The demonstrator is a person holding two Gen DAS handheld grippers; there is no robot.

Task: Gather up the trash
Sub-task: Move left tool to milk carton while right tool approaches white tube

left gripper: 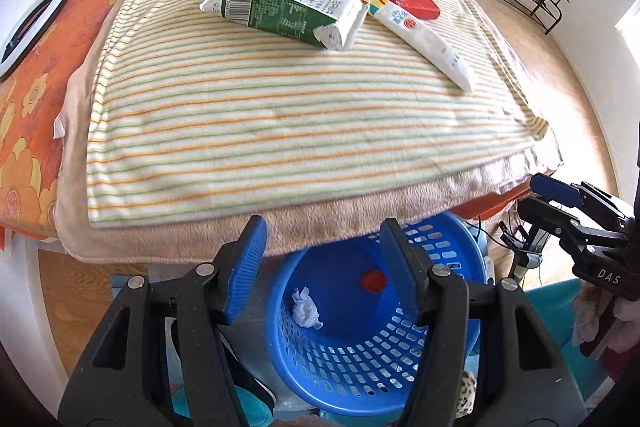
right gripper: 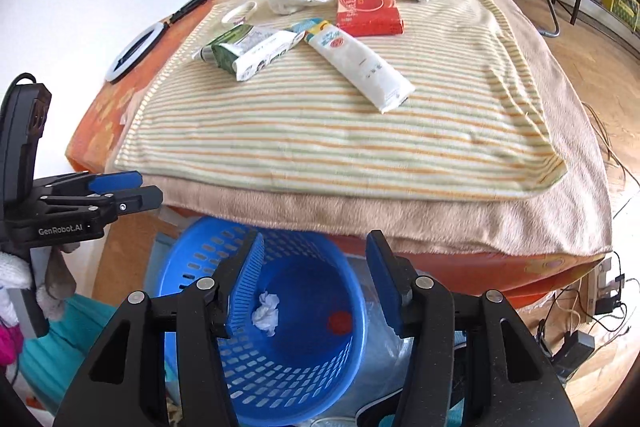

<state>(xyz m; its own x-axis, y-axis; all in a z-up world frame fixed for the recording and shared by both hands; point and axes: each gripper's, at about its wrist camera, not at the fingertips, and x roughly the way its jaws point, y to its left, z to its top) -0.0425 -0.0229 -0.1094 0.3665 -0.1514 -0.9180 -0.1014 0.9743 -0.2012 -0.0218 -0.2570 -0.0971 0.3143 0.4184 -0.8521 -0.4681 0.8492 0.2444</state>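
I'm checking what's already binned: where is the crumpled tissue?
The crumpled tissue lies at the bottom of the blue basket, left of a red cap, below the bed's edge in both wrist views.

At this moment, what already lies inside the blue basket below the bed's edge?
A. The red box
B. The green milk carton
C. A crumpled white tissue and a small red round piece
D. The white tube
C: the blue basket holds only a crumpled tissue and a small red round piece; both grippers are open and hold nothing.
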